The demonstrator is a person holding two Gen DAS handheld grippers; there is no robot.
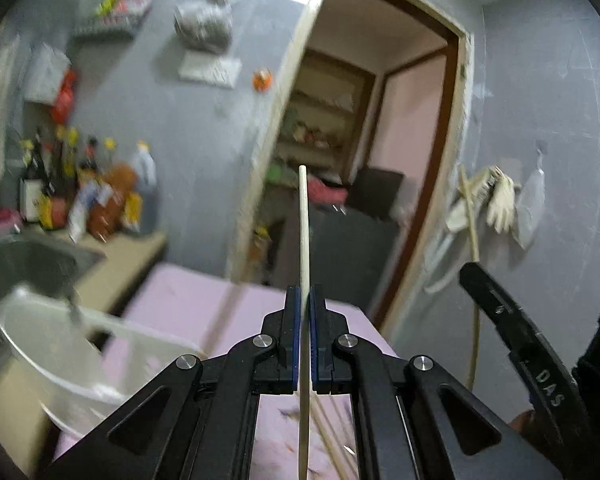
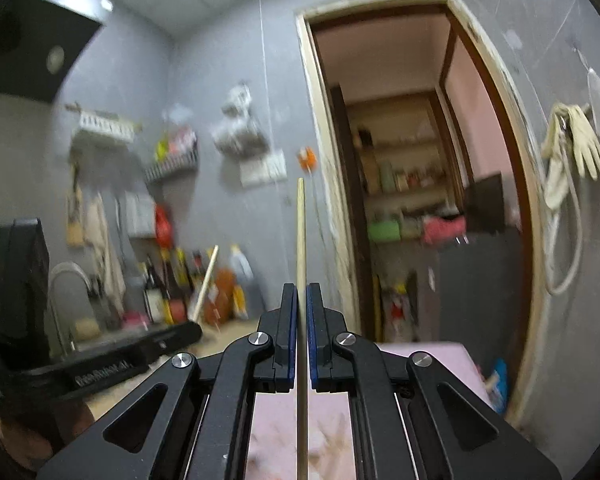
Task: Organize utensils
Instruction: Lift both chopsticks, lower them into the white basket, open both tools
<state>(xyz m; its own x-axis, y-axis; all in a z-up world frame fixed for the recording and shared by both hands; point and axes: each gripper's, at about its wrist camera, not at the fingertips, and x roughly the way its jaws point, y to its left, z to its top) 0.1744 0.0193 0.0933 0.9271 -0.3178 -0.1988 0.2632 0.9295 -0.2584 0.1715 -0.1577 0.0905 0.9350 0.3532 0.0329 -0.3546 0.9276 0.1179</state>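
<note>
The grey tiled wall fills most of both views, blurred by motion. In the left wrist view a wood-framed doorway opens at centre right onto a room with shelves. The same doorway stands in the right half of the right wrist view.

A table covered in a pink cloth lies across the lower middle of the left wrist view. Left of it sit a steel sink and, at the lower left, a translucent white plastic basket. A cluster of sauce bottles stands at the left against the wall. Pale rubber gloves hang on the wall at the right.

The black left gripper fills the bottom centre of its own view, its blue-padded jaws pressed together on a pale wooden chopstick. The stick runs straight up the middle of the frame, from the bottom edge to a tip in front of the doorway. More thin wooden sticks lie on the pink cloth below the jaws, lower centre.

The black right gripper occupies the bottom centre of its own view, jaws likewise pinching a second light wooden chopstick. That stick also points up the centre of the frame, its tip beside the doorway's left edge. Part of the left gripper crosses the lower left of that view.
</note>
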